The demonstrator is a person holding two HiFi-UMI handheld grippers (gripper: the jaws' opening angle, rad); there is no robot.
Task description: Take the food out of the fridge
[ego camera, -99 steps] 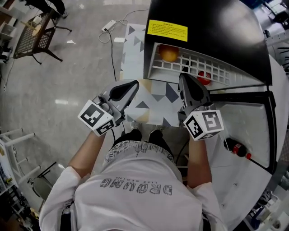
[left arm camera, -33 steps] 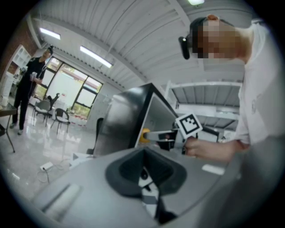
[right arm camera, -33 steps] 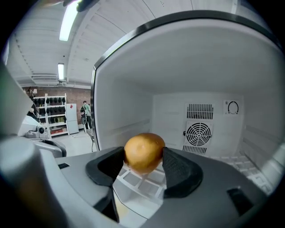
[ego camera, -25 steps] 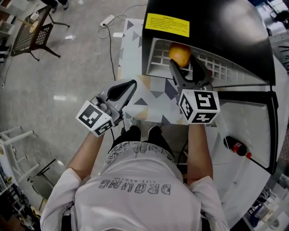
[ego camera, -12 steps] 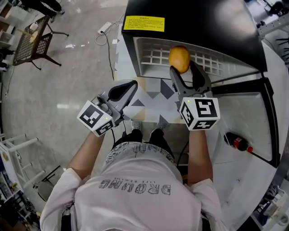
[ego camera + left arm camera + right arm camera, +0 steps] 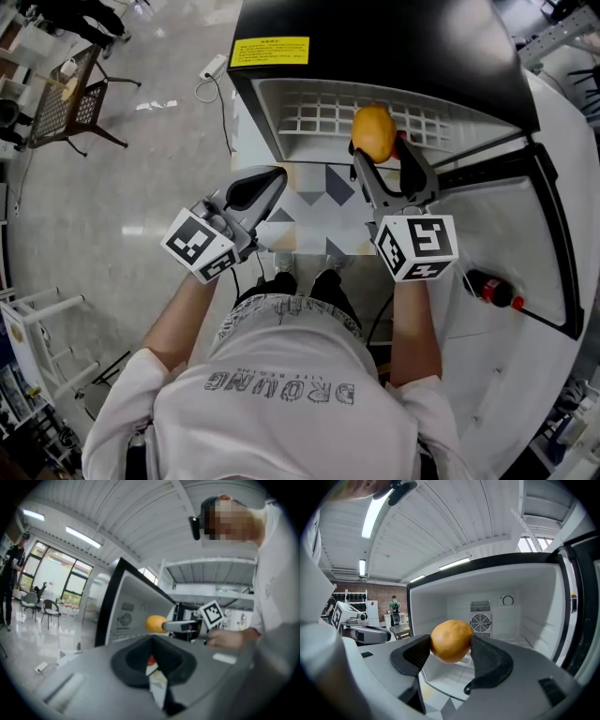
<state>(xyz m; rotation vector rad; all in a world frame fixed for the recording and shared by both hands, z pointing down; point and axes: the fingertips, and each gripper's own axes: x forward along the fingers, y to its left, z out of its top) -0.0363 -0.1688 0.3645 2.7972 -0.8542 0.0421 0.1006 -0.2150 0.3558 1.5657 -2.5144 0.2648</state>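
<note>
Right hand-held gripper [image 6: 379,148]: closed on the orange fruit [image 6: 451,640], one dark pad pressed against each side of it; in the head view it sits in the upper middle of the frame.
Orange fruit: round, yellow-orange, held in the air at the open front of the fridge [image 6: 394,47]; in the head view it overlaps the front part of the white wire shelf [image 6: 319,112].
Left hand-held gripper [image 6: 272,178]: jaws drawn together to a thin slit with nothing between them; it is left of centre in the head view, pointing toward the upper right, well apart from the fruit.
Marker cubes: one on each gripper, the right cube [image 6: 417,248] just below its jaws in the frame, the left cube [image 6: 199,246] at the lower left of its gripper.
Fridge: black top with a yellow label [image 6: 269,52] at the upper left of it; the inside is white, with a round fan grille [image 6: 480,623] and a dial [image 6: 507,600] on the back wall.
Fridge door [image 6: 506,234]: swung open, at the right side of the head view.
Bottle [image 6: 492,289]: dark with a red cap, lying in the door, lower right of the fruit.
Floor mat [image 6: 323,192]: grey triangle pattern, below the fridge opening in the frame.
Chair [image 6: 66,94]: dark metal, upper left of the frame.
Person: white printed shirt, bottom of the frame.
</note>
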